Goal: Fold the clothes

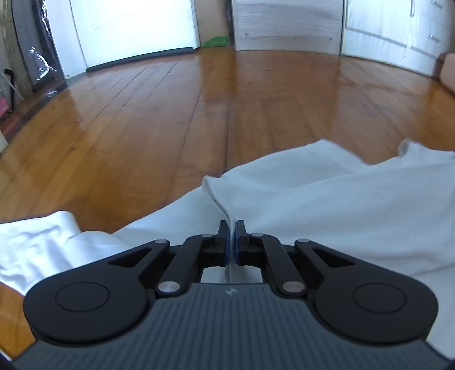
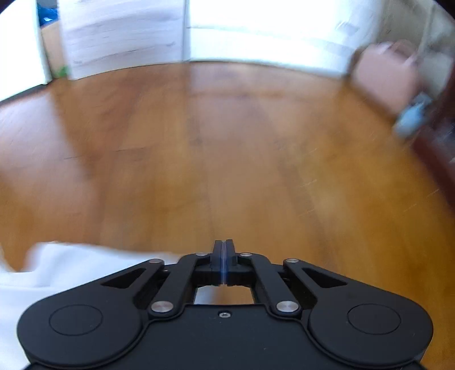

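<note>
Glossy wooden plank floor fills both views; white doors and cabinet fronts run along the far wall, with a pale wood-grain panel between them and a small green item at the base of the wall. Right wrist view is heavily motion-blurred; a pinkish box-like object sits at the upper right, identity not resolvable. White garment lies spread on the floor, seen in the left wrist view directly ahead of and beneath the tool, extending to both sides, with a crumpled portion at lower left. Left gripper: fingers closed tight, pinching a raised ridge of the white fabric between the pads; the fold rises from the cloth into the jaws and continues back behind them. Right gripper: fingers pressed together, no gap visible; whether any fabric is caught between them cannot be told. In the right wrist view the garment shows only at lower left, beside and below the tool body.
</note>
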The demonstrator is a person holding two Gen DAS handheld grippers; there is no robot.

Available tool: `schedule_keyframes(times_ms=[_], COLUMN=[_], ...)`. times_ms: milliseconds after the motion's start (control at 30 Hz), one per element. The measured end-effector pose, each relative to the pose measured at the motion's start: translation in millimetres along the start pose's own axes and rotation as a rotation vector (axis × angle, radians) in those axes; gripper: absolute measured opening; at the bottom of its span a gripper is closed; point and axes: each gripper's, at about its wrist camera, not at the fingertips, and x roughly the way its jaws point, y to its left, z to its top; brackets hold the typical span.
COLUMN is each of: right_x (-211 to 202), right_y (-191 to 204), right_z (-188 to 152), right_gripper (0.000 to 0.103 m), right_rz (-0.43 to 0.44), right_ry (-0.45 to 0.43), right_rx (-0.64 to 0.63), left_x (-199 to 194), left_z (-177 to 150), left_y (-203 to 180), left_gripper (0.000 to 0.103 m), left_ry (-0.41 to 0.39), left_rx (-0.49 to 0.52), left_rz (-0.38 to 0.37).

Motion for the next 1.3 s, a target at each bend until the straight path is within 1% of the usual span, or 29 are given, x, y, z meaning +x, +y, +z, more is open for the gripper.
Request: schedule_keyframes(times_ms=[33, 67, 100, 133, 167, 200, 233, 267, 300, 333, 400, 467, 500, 533, 600, 667, 767, 833, 867, 900, 933, 967, 1000, 1033, 1100, 1167, 1200, 1233, 1300], right_x=[5, 8, 10, 10, 9, 7, 3, -1, -5, -9, -13, -12, -12, -13, -16, -10, -7, -5, -6, -8, -11, -15, -21, -28, -33, -37, -39, -41, -45], right_y=[-9, -19, -27, -29, -28, -26, -21, -10, 4, 18, 48, 75, 87, 98, 118, 132, 145, 151, 152, 152, 151, 149, 148, 147, 149, 153, 154, 156, 160], right_z=[0, 0, 0, 2, 3, 3, 2, 2, 3, 4, 8, 14, 18, 21, 23, 24, 20, 16, 13, 8, 4, 1, -2, -5, -5, -3, -2, -1, 0], right_gripper=[0.0, 0.0, 0.0, 0.002, 0.008, 0.009, 0.014, 0.033, 0.053, 0.058, 0.061, 0.066, 0.066, 0.067, 0.067, 0.067, 0.067, 0.066, 0.06, 0.05, 0.029, 0.02, 0.016, 0.016, 0.016, 0.015, 0.016, 0.017, 0.024], right_rz=[-0.008, 0.023, 0.071, 0.145, 0.227, 0.309, 0.371, 0.412, 0.447, 0.478, 0.546, 0.605, 0.626, 0.619, 0.574, 0.523, 0.489, 0.469, 0.471, 0.487, 0.501, 0.511, 0.501, 0.482, 0.439, 0.396, 0.374, 0.353, 0.309], right_ry=[-0.004, 0.002, 0.006, 0.01, 0.019, 0.029, 0.032, 0.028, 0.021, 0.011, 0.01, 0.035, 0.05, 0.058, 0.068, 0.087, 0.1, 0.106, 0.106, 0.099, 0.077, 0.051, 0.001, -0.06, -0.093, -0.108, -0.116, -0.123, -0.138], right_rx=[-0.01, 0.008, 0.035, 0.054, 0.049, 0.036, 0.006, -0.031, -0.069, -0.098, -0.129, -0.132, -0.129, -0.134, -0.151, -0.175, -0.237, -0.284, -0.306, -0.325, -0.341, -0.357, -0.373, -0.39, -0.379, -0.359, -0.349, -0.339, -0.318], left_x=[6, 12, 15, 15, 12, 7, 2, -1, -2, 1, 17, 39, 49, 57, 70, 80, 97, 100, 100, 98, 96, 91, 82, 73, 55, 48, 52, 60, 78], left_z=[-2, -3, -4, -4, -2, 1, 5, 11, 20, 29, 49, 65, 72, 79, 87, 94, 92, 83, 79, 77, 76, 76, 75, 73, 73, 74, 74, 74, 73], left_y=[1, 2, 2, 3, 5, 9, 13, 19, 26, 33, 40, 34, 25, 15, -5, -22, -49, -58, -59, -59, -59, -60, -63, -67, -70, -74, -78, -82, -84], left_gripper=[0.004, 0.007, 0.014, 0.019, 0.036, 0.056, 0.064, 0.074, 0.076, 0.076, 0.076, 0.076, 0.076, 0.076, 0.076, 0.076, 0.076, 0.076, 0.074, 0.058, 0.04, 0.004, 0.003, 0.003, 0.003, 0.003, 0.003, 0.004, 0.015], left_ry=[0.036, 0.072, 0.087, 0.084, 0.059, 0.014, -0.034, -0.077, -0.102, -0.106, -0.064, 0.004, 0.021, 0.028, 0.037, 0.051, 0.09, 0.076, 0.067, 0.065, 0.062, 0.048, 0.006, -0.051, -0.144, -0.198, -0.191, -0.154, -0.045], left_rx=[0.008, 0.015, 0.03, 0.051, 0.062, 0.063, 0.056, 0.03, -0.01, -0.06, -0.149, -0.167, -0.136, -0.09, -0.022, 0.03, 0.144, 0.194, 0.199, 0.192, 0.179, 0.175, 0.183, 0.19, 0.177, 0.168, 0.196, 0.229, 0.247], left_rz=[-0.046, -0.092, -0.111, -0.104, -0.098, -0.093, -0.089, -0.09, -0.104, -0.126, -0.165, -0.168, -0.165, -0.168, -0.159, -0.153, -0.094, -0.094, -0.11, -0.135, -0.16, -0.149, -0.112, -0.08, -0.02, 0.051, 0.082, 0.113, 0.183])
